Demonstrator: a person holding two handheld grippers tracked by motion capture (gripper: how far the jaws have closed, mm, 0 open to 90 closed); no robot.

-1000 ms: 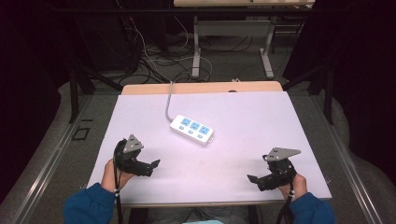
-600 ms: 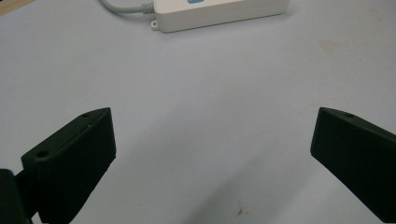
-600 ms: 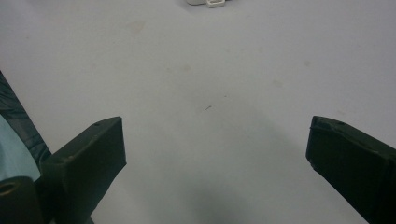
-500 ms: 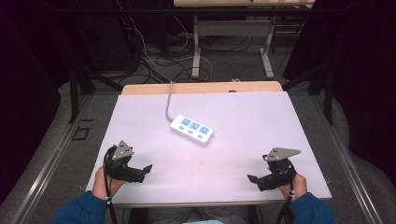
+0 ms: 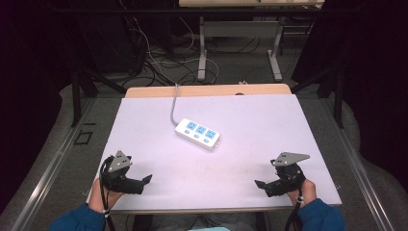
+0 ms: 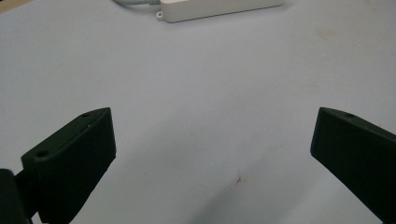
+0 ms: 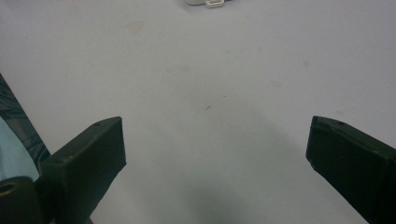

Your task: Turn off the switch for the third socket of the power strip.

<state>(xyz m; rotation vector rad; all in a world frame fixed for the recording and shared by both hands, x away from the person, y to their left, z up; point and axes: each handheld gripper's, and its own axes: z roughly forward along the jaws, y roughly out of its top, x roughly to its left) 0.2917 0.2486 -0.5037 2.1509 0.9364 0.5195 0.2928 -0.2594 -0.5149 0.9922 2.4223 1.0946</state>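
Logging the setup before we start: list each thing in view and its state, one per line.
Power strip: flat on the table, sockets up and empty, cord running off the far edge.
Left gripper: open, holding nothing.
Right gripper: open, holding nothing.

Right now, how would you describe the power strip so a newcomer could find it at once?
On the pale tabletop, look slightly left of centre, toward the far edge. The power strip lies there at a slant, white with three blue socket faces, a grey cable running off the far side.

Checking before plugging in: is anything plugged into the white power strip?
No. The white power strip lies flat, its three blue sockets bare.
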